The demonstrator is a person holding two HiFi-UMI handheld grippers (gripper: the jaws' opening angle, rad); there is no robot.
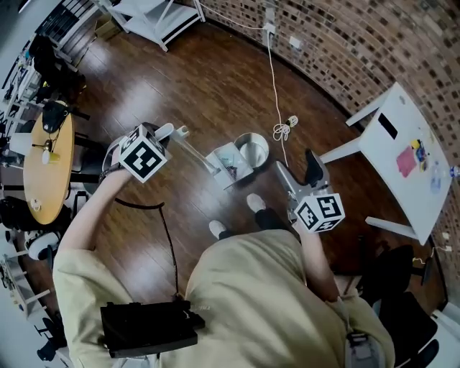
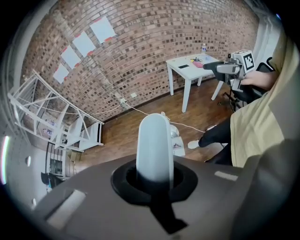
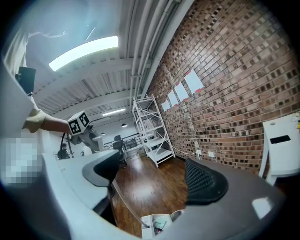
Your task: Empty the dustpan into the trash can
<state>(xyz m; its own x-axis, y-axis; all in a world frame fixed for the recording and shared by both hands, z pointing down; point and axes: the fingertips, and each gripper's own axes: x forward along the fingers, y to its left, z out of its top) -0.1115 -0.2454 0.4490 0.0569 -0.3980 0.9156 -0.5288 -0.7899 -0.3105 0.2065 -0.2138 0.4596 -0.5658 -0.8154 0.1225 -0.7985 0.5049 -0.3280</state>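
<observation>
At far left stands one round wooden table [image 1: 52, 172], and one white shelf rack [image 1: 154, 18] stands near the brick wall [image 1: 345, 43]. The left gripper [image 1: 172, 133] is pinched tight on the long handle [image 1: 195, 154] of the single dustpan [image 1: 228, 167]. The dustpan is over the wood floor [image 1: 180, 79], ahead of two white shoes [image 1: 255, 203] and just left of the one metal trash can [image 1: 253, 149]. One white cable [image 1: 275, 79] trails from the wall, its coil just right of the can. The right gripper [image 1: 303, 171] has its jaws slightly apart, holding nothing. One white table [image 1: 402, 144] stands at right.
</observation>
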